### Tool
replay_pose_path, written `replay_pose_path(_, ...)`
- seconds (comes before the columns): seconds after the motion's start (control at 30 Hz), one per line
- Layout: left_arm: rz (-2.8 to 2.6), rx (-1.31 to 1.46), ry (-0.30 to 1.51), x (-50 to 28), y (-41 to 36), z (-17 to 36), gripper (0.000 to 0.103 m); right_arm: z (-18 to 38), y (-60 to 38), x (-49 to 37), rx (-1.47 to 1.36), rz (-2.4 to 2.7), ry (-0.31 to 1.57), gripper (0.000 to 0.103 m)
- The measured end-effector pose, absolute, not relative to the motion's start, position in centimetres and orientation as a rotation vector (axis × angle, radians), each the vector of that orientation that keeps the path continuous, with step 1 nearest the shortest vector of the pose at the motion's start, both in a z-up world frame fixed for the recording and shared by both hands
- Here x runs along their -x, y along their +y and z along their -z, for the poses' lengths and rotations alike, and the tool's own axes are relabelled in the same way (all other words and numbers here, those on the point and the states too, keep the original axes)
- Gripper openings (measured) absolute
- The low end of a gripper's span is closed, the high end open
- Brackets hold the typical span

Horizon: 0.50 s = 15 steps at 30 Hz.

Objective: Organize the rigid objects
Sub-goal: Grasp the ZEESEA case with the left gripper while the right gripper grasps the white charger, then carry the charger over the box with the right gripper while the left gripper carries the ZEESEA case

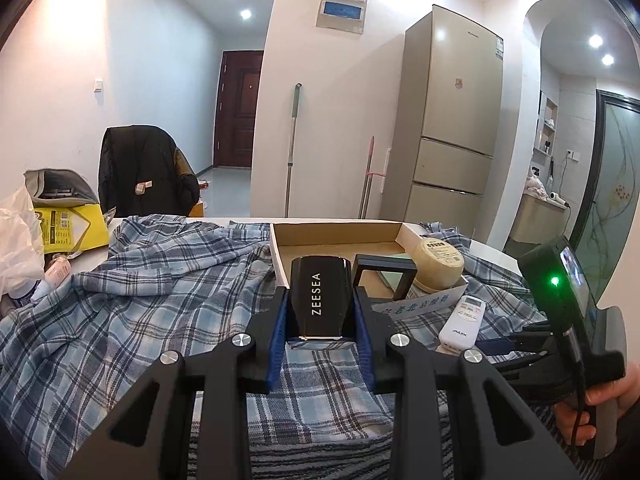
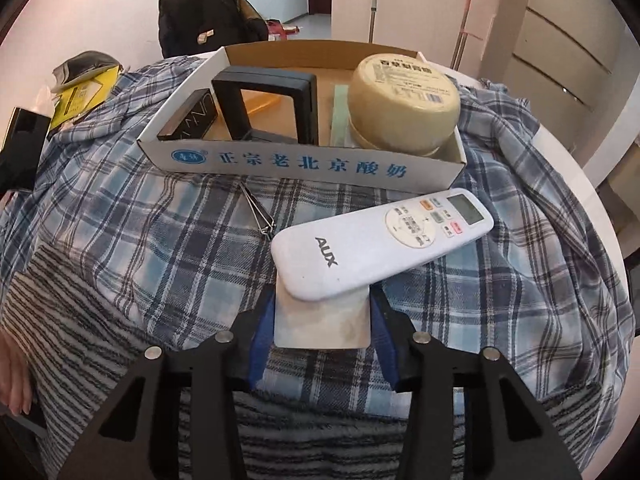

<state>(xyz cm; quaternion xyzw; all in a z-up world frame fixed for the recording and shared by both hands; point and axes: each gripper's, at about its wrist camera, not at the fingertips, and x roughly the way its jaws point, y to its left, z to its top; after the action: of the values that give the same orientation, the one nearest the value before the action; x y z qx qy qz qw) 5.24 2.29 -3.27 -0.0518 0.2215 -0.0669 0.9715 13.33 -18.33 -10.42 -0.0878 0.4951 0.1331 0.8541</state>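
Right wrist view alone: nail clipper [image 2: 256, 212] beside white remote [image 2: 380, 240], right fingers [image 2: 322, 312] clamped on its end.

Beyond my table stands a beige refrigerator [image 1: 456, 120]. A green-handled mop [image 1: 293, 136] leans on the wall beside it. A dark jacket [image 1: 144, 172] drapes a chair at the far edge. A brown door [image 1: 238, 108] closes the hallway. Plaid cloth [image 1: 140, 288] covers my table.

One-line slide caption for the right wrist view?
Right gripper grips white AUX remote over plaid cloth, before the cardboard tray.
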Motion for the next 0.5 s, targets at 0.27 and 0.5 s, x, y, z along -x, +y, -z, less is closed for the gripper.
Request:
replay_pose_path(0.27, 0.127, 0.073, 0.424, -4.7, 1.8, 3.0, 0.032, 9.1, -17.8, -12.6, 0.095, -0.456, 1.051, 0.044)
replay_pose_path(0.5, 0.104, 0.054, 0.398, -3.7, 1.6, 1.8, 0.032, 7.1, -16.8, -10.0, 0.102, -0.595, 1.016, 0.044)
